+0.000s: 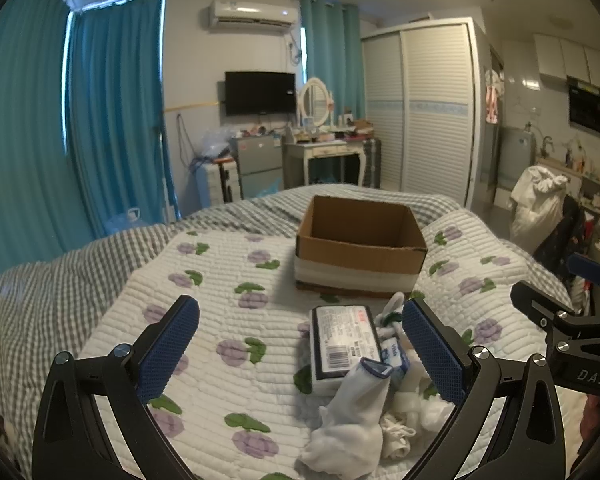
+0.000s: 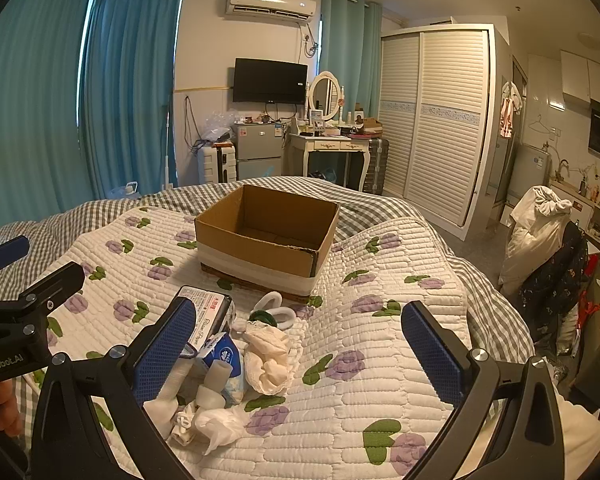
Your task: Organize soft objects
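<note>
With both the left gripper (image 1: pixel 300 344) and right gripper (image 2: pixel 300 344) spread wide and empty above the soft objects (image 2: pixel 228 368) heaped on the bed (image 2: pixel 380 400) before the empty cardboard box (image 2: pixel 268 236), I judge the first pick pending, calling for closing on one item.

Box (image 2: pixel 266 236) on quilt (image 2: pixel 380 400), behind sock pile (image 2: pixel 220 380).

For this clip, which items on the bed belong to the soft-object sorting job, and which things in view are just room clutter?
Part of the job:
- cardboard box, open, nothing visible inside
- white sock
- cream lace cloth
- tissue pack
- wipes pack
- hair ties

Just lying about:
- television
- dressing table
- wardrobe
- small fridge
</note>
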Demonstrator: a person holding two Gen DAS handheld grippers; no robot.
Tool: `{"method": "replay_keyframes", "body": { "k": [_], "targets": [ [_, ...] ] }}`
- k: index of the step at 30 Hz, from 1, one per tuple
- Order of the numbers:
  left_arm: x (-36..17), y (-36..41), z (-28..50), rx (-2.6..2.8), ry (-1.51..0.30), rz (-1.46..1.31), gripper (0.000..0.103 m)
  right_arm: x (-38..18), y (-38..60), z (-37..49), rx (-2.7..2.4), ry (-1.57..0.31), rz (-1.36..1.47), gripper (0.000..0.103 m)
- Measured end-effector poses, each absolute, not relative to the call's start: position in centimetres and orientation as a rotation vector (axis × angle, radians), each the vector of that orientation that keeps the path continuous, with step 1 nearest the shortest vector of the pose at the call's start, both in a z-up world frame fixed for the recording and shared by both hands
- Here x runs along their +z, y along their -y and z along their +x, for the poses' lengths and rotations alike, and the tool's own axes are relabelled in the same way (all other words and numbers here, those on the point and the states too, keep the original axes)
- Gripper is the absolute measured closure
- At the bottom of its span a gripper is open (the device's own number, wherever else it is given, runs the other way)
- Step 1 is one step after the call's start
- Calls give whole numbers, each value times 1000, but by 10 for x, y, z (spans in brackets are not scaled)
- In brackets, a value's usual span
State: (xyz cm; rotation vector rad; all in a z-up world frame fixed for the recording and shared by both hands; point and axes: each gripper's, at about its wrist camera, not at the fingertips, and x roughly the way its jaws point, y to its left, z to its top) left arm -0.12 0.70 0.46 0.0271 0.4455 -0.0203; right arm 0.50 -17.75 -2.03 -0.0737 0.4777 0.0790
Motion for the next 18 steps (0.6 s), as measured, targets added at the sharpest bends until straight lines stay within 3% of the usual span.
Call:
{"method": "replay_keyframes", "body": {
  "k": [18],
  "targets": [
    [6, -10, -2, -14, -435, 21, 0, -16, 177, 6, 79, -477, -75, 0]
  ]
}}
